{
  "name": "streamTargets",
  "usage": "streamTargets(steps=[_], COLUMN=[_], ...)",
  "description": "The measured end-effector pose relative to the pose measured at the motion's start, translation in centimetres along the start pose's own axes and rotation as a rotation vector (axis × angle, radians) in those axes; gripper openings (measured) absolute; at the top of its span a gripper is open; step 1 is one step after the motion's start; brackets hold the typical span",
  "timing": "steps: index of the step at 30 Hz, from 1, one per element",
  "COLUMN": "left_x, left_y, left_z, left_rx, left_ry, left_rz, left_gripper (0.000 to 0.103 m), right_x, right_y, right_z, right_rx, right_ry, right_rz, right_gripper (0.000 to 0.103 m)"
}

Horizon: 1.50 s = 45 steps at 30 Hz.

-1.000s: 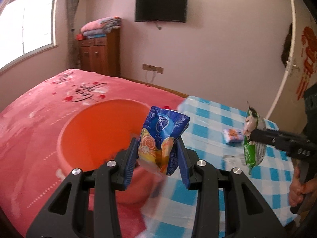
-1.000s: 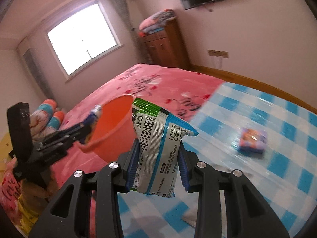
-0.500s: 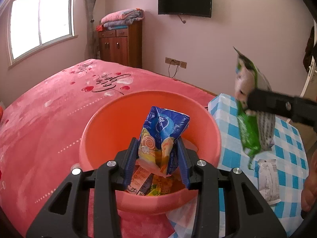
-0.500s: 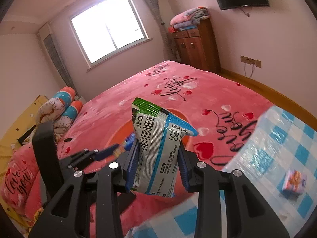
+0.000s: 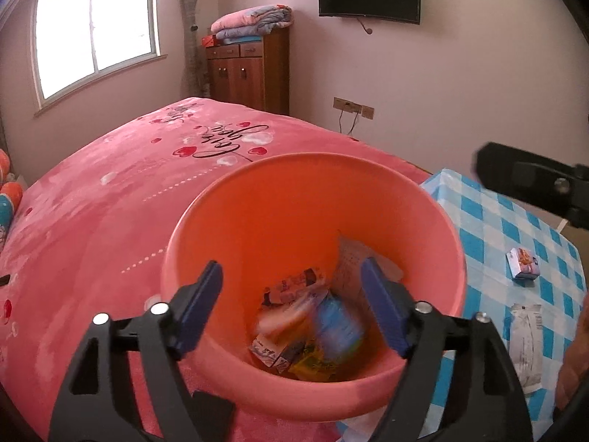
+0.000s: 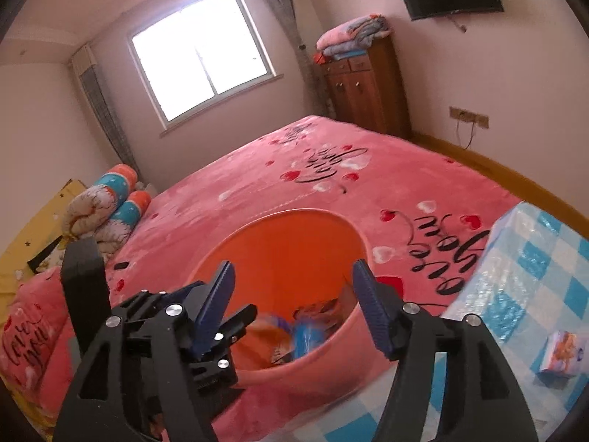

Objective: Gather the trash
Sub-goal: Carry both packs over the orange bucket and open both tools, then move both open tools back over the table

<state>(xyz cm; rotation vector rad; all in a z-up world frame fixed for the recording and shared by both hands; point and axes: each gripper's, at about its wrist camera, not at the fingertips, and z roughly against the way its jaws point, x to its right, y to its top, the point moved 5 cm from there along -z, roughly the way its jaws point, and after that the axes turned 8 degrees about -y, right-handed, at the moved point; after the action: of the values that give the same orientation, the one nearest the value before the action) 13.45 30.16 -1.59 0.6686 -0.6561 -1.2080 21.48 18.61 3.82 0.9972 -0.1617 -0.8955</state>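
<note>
Both snack bags just dropped into orange basin (image 5: 257,199). Left claw (image 5: 292,305), right claw (image 6: 292,305) now spread, empty. Small box (image 5: 522,268), white wrapper (image 5: 524,342) left near surface edge.

The pink bedspread (image 6: 331,191) carries cursive "Love you" script, as does the pink pillow (image 6: 25,335).

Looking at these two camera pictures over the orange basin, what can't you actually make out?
- Wrappers in the orange basin: motion-blurred in the left wrist view; brands unreadable.
- Basin floor in the right wrist view: hidden by its near wall and the left gripper.
- White packet on the checked cloth: print too small.
- Right gripper: cut off by the edge.
</note>
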Motion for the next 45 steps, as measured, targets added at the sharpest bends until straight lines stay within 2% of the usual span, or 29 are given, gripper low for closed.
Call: streamTargets(steps=[3, 8, 19, 29, 33, 39, 45], left_x=[0.3, 0.9, 3.4, 7.0, 8.7, 10.9, 13.3], left_y=[-0.1, -0.1, 0.1, -0.2, -0.6, -1.3, -2.0], left_z=[0.2, 0.5, 2.0, 3.2, 3.7, 4.2, 4.7], left_rx=[0.008, 0.008, 0.041, 0.066, 0.075, 0.082, 0.093], left_ry=[0.019, 0.031, 0.039, 0.002, -0.006, -0.023, -0.031], left_rz=[-0.004, -0.030, -0.081, -0.138, -0.161, -0.181, -0.220], left_gripper=[0.089, 0.090, 0.094, 0.094, 0.094, 0.094, 0.094], right_x=[0.8, 2.0, 4.3, 7.4, 8.4, 10.0, 12.9], right_y=[-0.3, -0.9, -3.5, -5.8, -6.7, -8.2, -10.0], right_z=[1.1, 2.4, 5.2, 8.1, 9.8, 12.3, 14.0], right_rx=[0.026, 0.039, 0.057, 0.095, 0.143, 0.175, 0.170], right_ry=[-0.045, -0.072, -0.157, -0.222, -0.242, -0.286, -0.337], right_rz=[-0.008, -0.033, -0.054, -0.096, -0.095, -0.107, -0.166], right_gripper=[0.082, 0.090, 0.090, 0.090, 0.098, 0.098, 0.098])
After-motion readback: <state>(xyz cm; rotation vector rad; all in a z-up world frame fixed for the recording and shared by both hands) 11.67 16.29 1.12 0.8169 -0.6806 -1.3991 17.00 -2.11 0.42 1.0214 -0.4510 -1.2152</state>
